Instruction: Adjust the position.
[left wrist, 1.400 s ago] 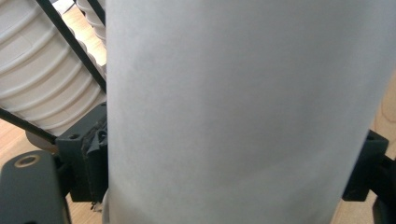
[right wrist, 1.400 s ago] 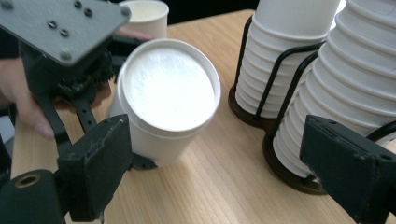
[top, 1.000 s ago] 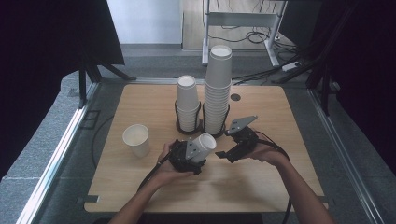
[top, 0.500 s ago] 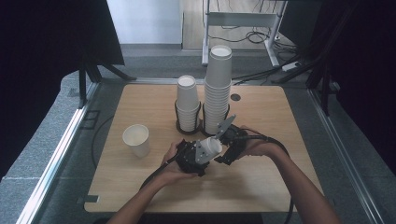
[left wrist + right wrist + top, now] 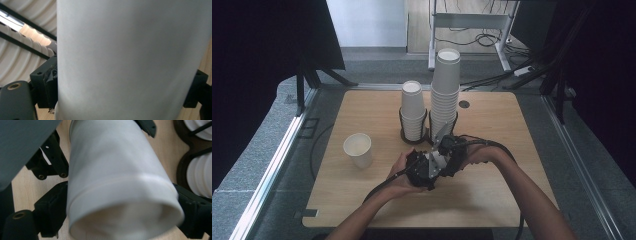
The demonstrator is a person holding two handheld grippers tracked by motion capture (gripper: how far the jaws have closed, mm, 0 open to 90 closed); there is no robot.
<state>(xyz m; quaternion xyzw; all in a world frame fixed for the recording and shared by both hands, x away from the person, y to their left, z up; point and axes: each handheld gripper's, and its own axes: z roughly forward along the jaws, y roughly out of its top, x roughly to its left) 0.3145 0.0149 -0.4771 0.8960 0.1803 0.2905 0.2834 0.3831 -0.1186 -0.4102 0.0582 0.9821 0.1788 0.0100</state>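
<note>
**me:** Cup (image 5: 120,182), white paper, lying on its side just above the table (image 5: 362,200) near the 6 o'clock edge, right in front of the two stacks. My left gripper (image 5: 125,100) is clenched on its body: one black jaw presses the wall at 9 o'clock in the left gripper view, the other at 3 o'clock.

**other:** and your right one?

**me:** Right gripper (image 5: 120,220) is at the rim end, mouth of the cup facing that camera. Jaws sit at 9 and 3 o'clock around the rim and have just been closing in, with the cup between them. Looks like they're touching the sides, so I'd call it gripped, but the shot is blurry.

**other:** what else is on there?

**me:** From the high view: short stack of cups (image 5: 413,107) at 12 o'clock from my hands, tall stack (image 5: 445,87) just beside it at 1 o'clock, both in a black wire holder (image 5: 403,134). A single upright cup (image 5: 358,149) stands well apart at 9 o'clock. Cables trail back toward 6.
</note>
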